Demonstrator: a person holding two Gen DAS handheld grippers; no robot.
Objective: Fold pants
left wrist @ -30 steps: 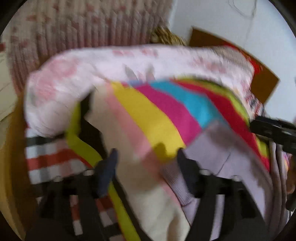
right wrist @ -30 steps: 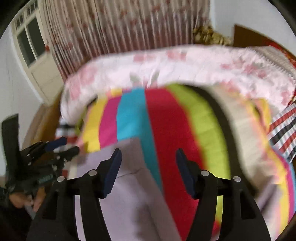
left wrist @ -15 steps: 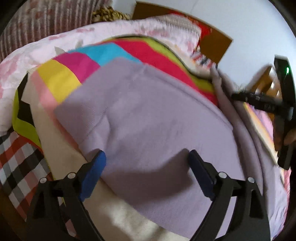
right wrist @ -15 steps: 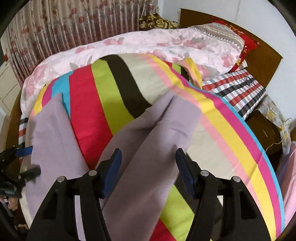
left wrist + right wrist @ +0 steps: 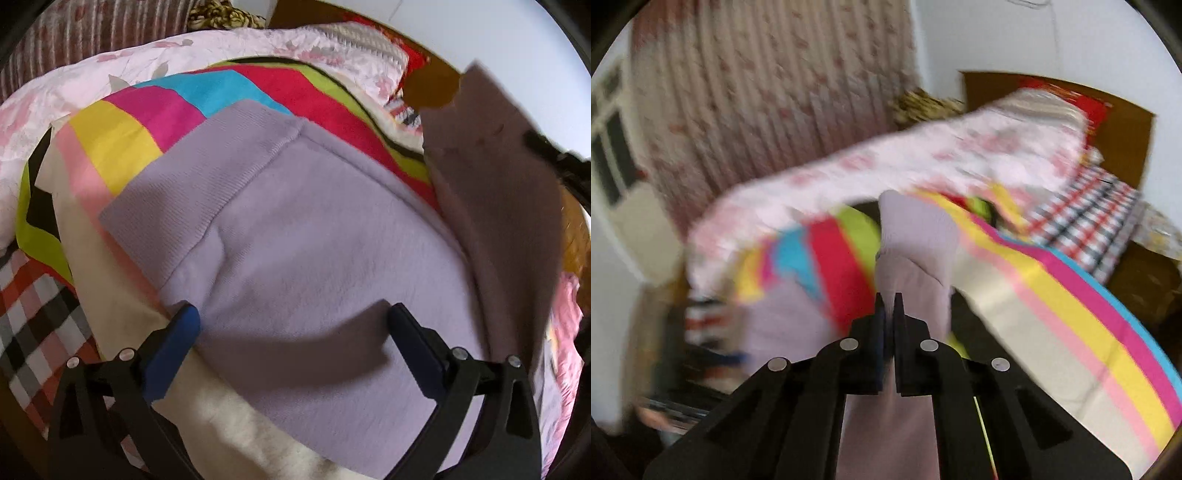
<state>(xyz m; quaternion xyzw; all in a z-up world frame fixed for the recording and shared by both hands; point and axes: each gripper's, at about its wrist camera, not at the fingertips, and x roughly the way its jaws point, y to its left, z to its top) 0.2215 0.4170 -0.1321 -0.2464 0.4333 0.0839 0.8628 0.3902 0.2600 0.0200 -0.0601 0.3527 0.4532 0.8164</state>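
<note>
The lilac pants (image 5: 314, 258) lie on a bright striped blanket (image 5: 122, 140), ribbed waistband toward the far left. My left gripper (image 5: 293, 325) is open just above the seat area, holding nothing. My right gripper (image 5: 888, 306) is shut on the pants' leg end (image 5: 916, 236) and holds it lifted off the bed. In the left wrist view that lifted leg (image 5: 498, 192) hangs at the right with the right gripper's black body behind it.
A pink floral quilt (image 5: 92, 74) lies along the far side of the bed. A checked sheet (image 5: 1089, 210) and a red pillow (image 5: 1086, 103) lie near the wooden headboard (image 5: 1134, 140). A curtain (image 5: 768, 92) hangs behind.
My right gripper has closed on the leg end and raised it toward the waistband side. My left gripper stays open and has moved slightly closer over the seat.
</note>
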